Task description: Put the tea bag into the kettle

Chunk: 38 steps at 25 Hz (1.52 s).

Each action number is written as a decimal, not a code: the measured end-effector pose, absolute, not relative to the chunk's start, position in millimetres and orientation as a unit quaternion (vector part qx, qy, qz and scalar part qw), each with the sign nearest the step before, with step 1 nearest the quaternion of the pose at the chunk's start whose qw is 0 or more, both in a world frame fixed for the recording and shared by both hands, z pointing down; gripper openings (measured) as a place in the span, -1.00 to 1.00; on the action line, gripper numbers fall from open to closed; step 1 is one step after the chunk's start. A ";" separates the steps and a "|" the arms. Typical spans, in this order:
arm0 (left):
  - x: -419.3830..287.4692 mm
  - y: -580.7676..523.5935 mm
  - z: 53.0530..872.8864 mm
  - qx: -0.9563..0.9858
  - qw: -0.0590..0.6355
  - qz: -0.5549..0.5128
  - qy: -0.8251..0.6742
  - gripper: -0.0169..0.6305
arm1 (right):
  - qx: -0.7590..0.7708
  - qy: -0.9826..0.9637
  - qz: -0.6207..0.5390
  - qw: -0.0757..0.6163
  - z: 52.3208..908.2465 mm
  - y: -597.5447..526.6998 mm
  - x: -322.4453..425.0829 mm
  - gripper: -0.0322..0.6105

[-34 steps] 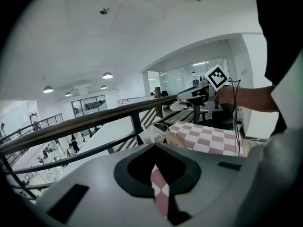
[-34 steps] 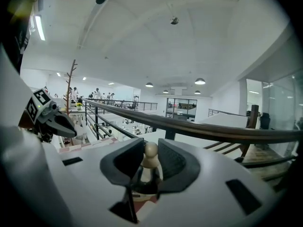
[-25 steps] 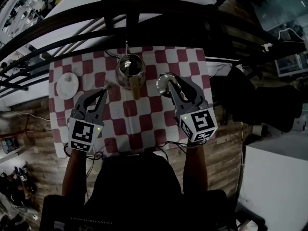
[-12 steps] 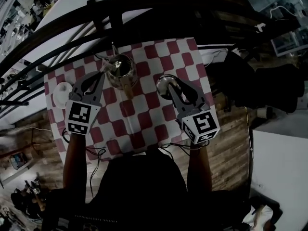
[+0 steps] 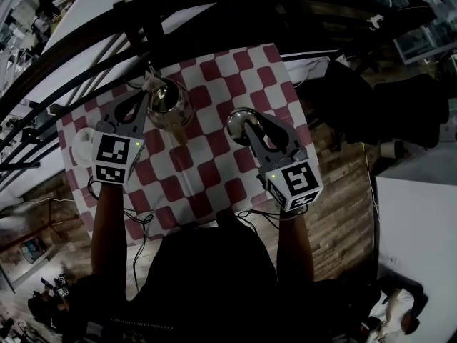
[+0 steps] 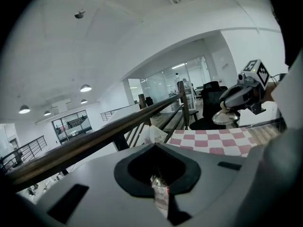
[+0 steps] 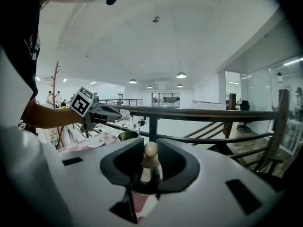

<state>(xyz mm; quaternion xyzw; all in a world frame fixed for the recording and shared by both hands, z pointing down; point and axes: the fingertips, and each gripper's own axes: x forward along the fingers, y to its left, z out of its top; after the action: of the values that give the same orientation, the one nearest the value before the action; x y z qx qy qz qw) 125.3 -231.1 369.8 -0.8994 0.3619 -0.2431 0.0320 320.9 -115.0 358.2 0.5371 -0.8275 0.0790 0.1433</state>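
Head view: left gripper (image 5: 145,97) pinched shut on tea bag (image 5: 153,84), at left rim of open kettle (image 5: 168,106). Right gripper (image 5: 248,128) clamped on wooden knob (image 7: 150,154) of lid (image 5: 239,120), right of kettle, apart from it. Saucer (image 5: 81,143) left of kettle, on checked cloth (image 5: 214,163).

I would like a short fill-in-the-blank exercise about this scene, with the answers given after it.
The left gripper is shut on the ___.
The right gripper holds the lid by its ___.
The kettle stands on a cloth checkered white and ___.
Missing: tea bag; knob; red.
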 end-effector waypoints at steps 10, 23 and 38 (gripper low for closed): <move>127.5 -242.8 349.6 -0.898 0.047 -0.231 0.370 -0.94 | 0.539 -0.827 0.081 0.137 358.1 -115.2 322.0 -0.58; 123.2 -241.2 365.0 -0.898 0.034 -0.242 0.366 -0.94 | 0.536 -0.829 0.079 0.137 357.0 -121.9 317.6 -0.58; 127.6 -229.0 381.3 -0.910 -0.011 -0.246 0.333 -0.14 | 0.528 -0.835 0.079 0.135 356.8 -125.2 310.7 -0.58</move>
<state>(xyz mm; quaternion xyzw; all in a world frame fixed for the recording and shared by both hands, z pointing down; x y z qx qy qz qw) 127.6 -229.0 381.3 -0.9105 0.3326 -0.2456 -0.0109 310.7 -125.2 356.8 0.5278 -0.8348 0.0787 0.1351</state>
